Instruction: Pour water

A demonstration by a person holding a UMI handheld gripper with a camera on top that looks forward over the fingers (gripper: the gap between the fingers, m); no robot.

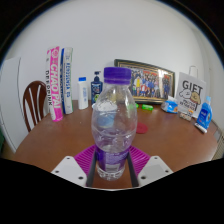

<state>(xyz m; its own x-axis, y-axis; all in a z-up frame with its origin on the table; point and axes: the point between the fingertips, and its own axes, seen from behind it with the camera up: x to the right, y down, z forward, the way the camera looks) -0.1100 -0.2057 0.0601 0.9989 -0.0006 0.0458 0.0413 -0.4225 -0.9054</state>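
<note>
A clear plastic water bottle (113, 120) with a purple cap stands upright between the fingers of the gripper (112, 166), its base hiding the pads' inner edges, so contact cannot be confirmed. Water fills its lower part. Beyond the fingers, left to right on the round wooden table (60, 140): upright books (56, 82), small bottles (89, 90), a framed picture (145, 80), a gift box (190, 93); lettering is hard to read.
</note>
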